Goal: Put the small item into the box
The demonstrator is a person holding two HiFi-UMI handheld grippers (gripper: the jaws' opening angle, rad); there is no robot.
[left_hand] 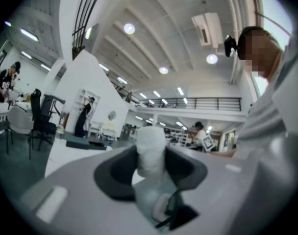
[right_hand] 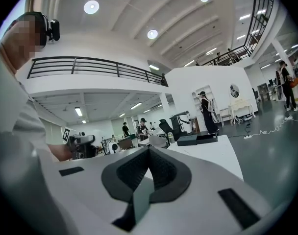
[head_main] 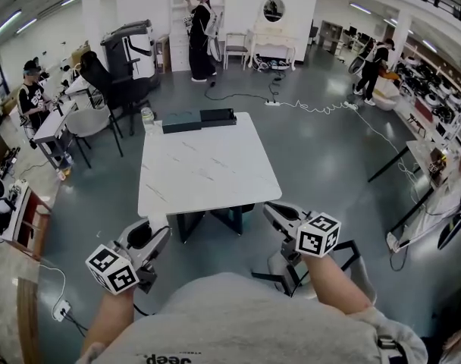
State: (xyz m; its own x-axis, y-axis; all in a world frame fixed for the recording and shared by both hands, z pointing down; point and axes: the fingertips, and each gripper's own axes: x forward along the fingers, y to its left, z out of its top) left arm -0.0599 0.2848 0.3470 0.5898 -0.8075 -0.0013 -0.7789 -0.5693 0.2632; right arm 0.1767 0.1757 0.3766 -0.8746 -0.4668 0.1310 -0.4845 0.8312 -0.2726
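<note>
My left gripper (head_main: 156, 236) hangs low at the near left corner of the white table (head_main: 208, 173), pointing level. In the left gripper view its jaws are shut on a small white roll-like item (left_hand: 151, 148) that stands upright between the dark pads. My right gripper (head_main: 272, 212) is off the table's near right corner, and its pads (right_hand: 161, 168) meet with nothing between them. Two flat dark boxes lie side by side at the table's far edge: a teal one (head_main: 181, 121) and a black one (head_main: 217, 116). They also show far off as the boxes (right_hand: 197, 139) in the right gripper view.
A black chair (head_main: 321, 268) stands below my right gripper. More chairs and a desk (head_main: 60, 123) with a seated person are at the left. A cable (head_main: 314, 108) runs across the grey floor beyond the table. People stand at the back and the right.
</note>
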